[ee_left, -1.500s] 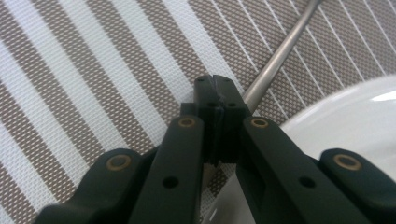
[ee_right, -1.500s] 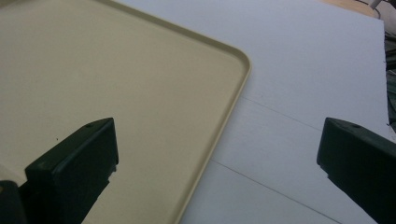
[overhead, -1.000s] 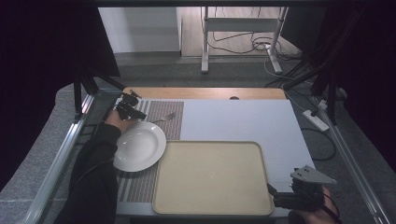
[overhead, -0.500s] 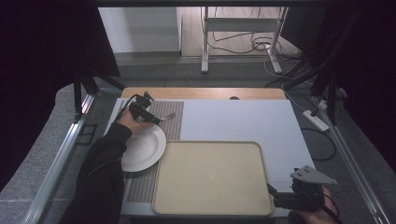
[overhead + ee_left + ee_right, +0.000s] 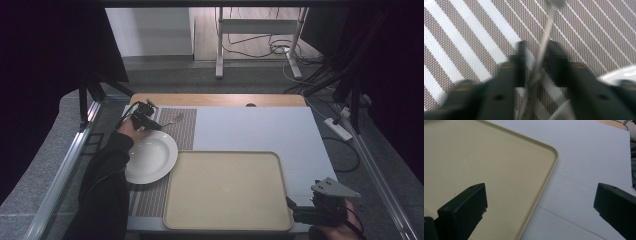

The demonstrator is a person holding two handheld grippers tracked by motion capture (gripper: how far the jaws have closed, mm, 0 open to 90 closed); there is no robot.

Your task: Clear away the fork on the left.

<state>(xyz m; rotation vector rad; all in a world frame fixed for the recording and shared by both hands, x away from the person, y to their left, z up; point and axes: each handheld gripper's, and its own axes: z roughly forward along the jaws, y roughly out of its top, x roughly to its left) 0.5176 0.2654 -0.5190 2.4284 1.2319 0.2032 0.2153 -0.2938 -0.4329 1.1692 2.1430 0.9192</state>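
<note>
- The left gripper (image 5: 159,126) has moved back from the mat's far edge over the last second and now sits low over the striped placemat (image 5: 186,131), just beyond the far rim of the white plate (image 5: 150,157).
- In the left gripper view, the fork (image 5: 545,43) runs straight up between the two black jaws, which stand a little apart on either side of its thin handle; whether they actually pinch it cannot be told through the blur.
- The fork lies flat on the placemat, tines pointing away from the plate, as the high view shows (image 5: 174,120).
- The shift suggests the reach has ended and the grasp is next: the jaws need only close before a lift.
- The right gripper (image 5: 295,209) waits wide open at the near right corner of the beige tray (image 5: 225,190), unchanged.
</note>
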